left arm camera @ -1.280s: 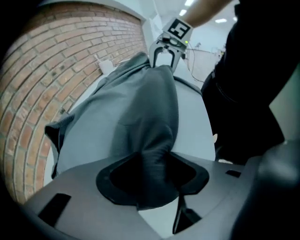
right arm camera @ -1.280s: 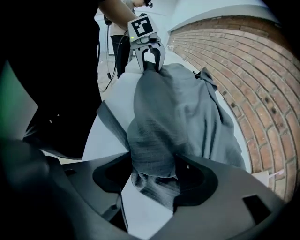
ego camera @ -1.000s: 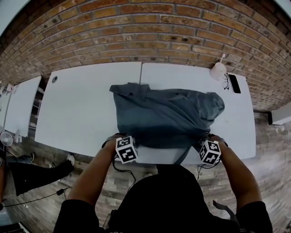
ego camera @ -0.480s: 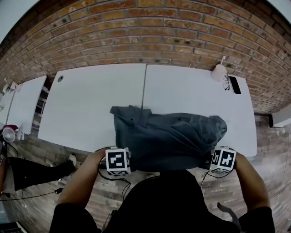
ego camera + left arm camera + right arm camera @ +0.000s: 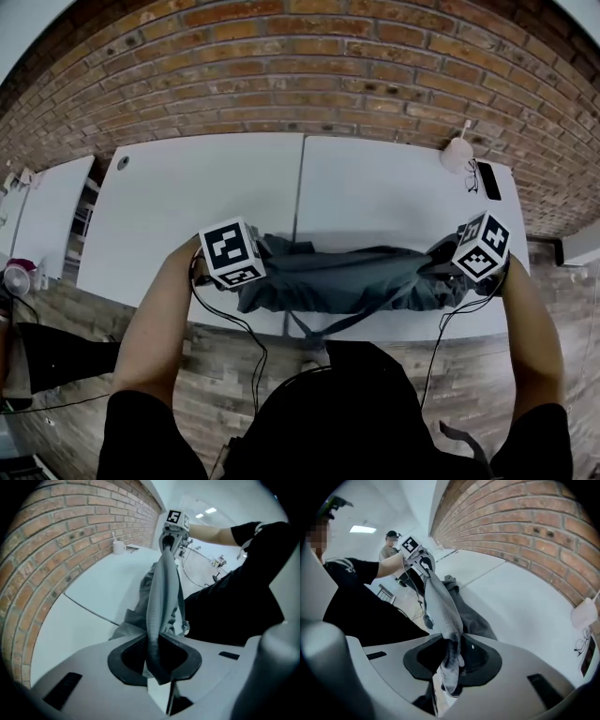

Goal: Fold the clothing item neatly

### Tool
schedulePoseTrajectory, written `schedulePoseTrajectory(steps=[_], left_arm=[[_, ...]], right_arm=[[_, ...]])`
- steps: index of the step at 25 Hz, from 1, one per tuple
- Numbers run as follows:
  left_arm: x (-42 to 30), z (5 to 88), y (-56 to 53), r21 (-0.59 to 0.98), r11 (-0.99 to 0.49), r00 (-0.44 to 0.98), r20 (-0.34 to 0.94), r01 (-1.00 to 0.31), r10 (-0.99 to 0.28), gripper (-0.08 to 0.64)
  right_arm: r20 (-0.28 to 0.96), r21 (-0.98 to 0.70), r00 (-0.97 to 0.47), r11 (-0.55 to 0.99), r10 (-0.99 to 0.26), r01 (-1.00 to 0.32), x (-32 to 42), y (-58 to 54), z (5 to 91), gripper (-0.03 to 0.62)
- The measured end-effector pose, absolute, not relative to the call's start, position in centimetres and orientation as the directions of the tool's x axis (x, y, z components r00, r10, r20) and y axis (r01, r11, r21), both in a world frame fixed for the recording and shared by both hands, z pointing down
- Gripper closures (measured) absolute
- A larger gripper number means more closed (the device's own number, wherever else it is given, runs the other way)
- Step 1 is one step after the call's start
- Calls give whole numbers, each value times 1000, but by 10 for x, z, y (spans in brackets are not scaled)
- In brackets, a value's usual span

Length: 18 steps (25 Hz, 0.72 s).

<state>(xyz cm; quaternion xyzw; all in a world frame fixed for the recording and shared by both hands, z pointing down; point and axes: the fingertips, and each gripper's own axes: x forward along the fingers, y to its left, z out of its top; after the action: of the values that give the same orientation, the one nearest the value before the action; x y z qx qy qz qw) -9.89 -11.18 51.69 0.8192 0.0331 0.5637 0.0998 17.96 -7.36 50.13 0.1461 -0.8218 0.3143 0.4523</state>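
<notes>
the left gripper [image 5: 157, 662] and right gripper [image 5: 450, 663] have just been closing, and each pinches one end of the grey garment [image 5: 347, 281]. it hangs stretched between them over the counter [image 5: 187, 206], its lower folds resting near the front edge, probably to straighten it for a fold. a cup [image 5: 457, 153], glasses [image 5: 472, 176] and a phone [image 5: 487, 178] sit well apart at the far right; nothing blocks the way.

Office-like room: white desks [image 5: 187, 206], brick wall [image 5: 300, 75]
</notes>
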Motion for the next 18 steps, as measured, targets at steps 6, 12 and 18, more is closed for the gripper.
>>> schedulePoseTrajectory(steps=[6,12,18], left_arm=[[-79,570,-206,46,-984,238,971,-172,4,502],[-76,635,-237,50,-965,180,984,-256,3,502],[-78,642,-239,155,-926,291,955,-345,51,502]], right_arm=[[897,-327,-441,630,-28,-704,212,-158,564,503],[954,-236,-299,574,-17,-784,240,-178,634,543],[957,-235,-291,540,-18,-808,241,-175,648,546]])
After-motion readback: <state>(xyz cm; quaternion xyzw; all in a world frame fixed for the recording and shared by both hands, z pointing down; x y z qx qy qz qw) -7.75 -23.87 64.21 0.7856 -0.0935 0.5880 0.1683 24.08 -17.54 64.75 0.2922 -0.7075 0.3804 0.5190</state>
